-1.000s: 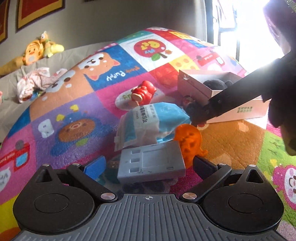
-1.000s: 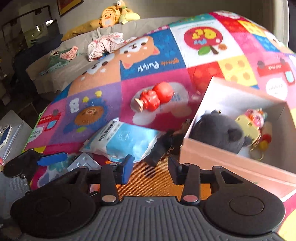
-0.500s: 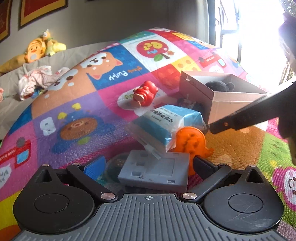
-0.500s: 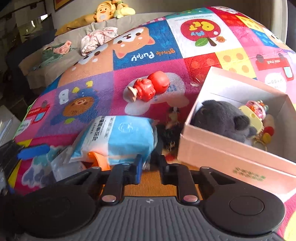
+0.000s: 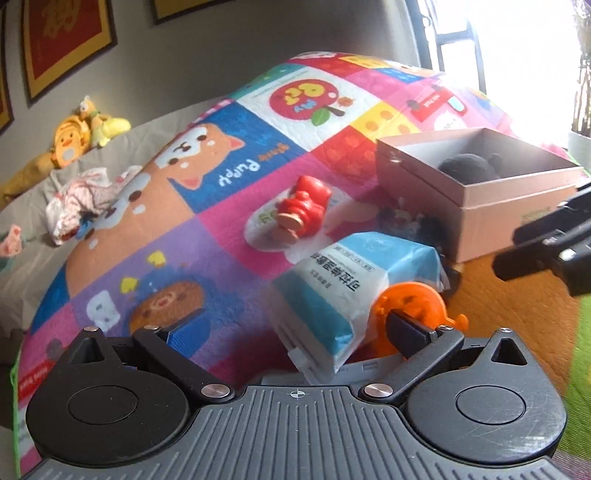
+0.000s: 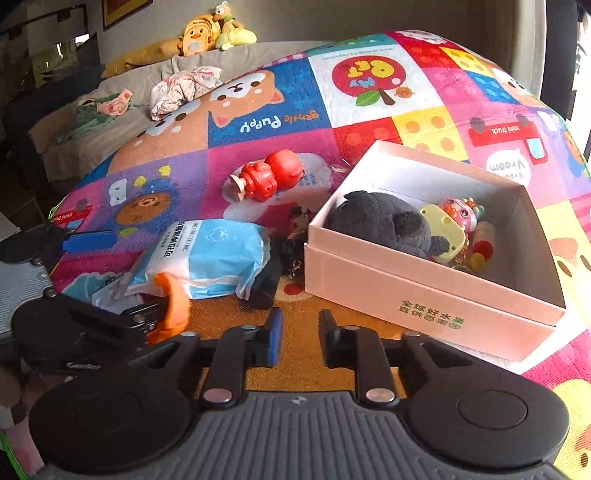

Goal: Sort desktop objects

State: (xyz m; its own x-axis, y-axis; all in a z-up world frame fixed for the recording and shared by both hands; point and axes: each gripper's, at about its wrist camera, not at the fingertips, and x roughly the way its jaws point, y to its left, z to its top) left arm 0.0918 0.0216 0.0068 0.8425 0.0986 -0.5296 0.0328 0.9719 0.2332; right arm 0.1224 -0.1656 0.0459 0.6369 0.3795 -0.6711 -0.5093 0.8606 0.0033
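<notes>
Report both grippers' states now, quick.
Left gripper: open wide, gripping nothing.
Right gripper: jaws opening, nothing between them.

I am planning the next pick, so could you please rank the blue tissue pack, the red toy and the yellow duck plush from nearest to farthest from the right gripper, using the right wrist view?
From the right gripper:
1. Blue tissue pack, just ahead to its left on the mat.
2. Red toy, farther up the mat, mid-scene.
3. Yellow duck plush, far back on the sofa.

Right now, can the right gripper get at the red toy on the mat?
Probably yes: the right gripper is empty, its jaws opening, and the red toy lies uncovered between the tissue pack and the box.
</notes>
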